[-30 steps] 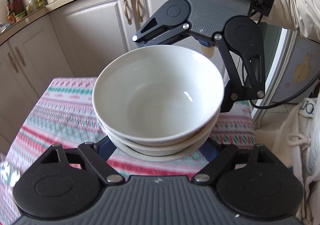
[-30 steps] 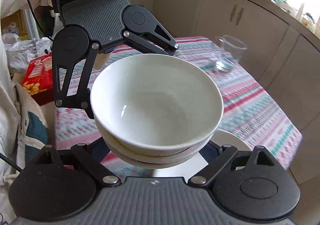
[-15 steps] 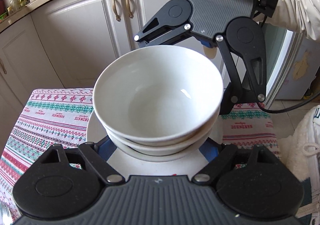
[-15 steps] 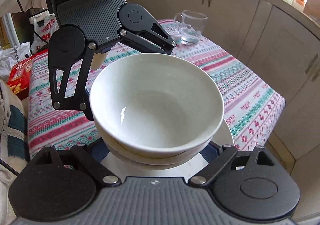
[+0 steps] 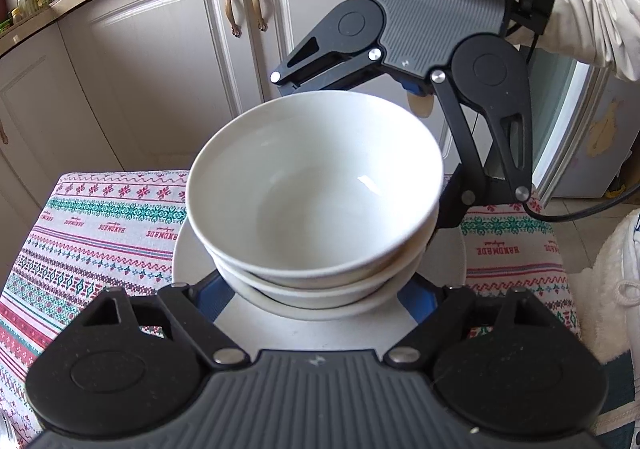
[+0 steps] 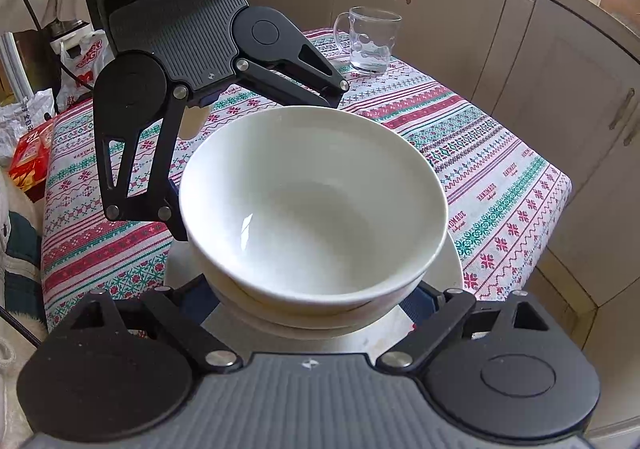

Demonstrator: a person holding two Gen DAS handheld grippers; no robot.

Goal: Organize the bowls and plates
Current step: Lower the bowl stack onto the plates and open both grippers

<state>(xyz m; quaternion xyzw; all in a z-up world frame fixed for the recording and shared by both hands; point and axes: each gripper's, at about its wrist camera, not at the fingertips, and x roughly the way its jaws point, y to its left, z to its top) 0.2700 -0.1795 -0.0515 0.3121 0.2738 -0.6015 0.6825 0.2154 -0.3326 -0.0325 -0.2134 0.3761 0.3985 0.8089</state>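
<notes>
The stack of white bowls (image 5: 316,201) sits between the fingers of both grippers, mouth opening straight up; being round, it has no long axis. The left gripper (image 5: 316,301) pinches the lower part of the stack from one side, and the right gripper (image 6: 312,305) pinches it from the opposite side, each with its fingers spread wide around the bowls. Just under the fingers is a white plate (image 5: 192,249) on the desk (image 6: 500,177) with a patterned cloth. Beyond the fingers, in the right wrist view, a glass mug (image 6: 370,39) stands upright.
</notes>
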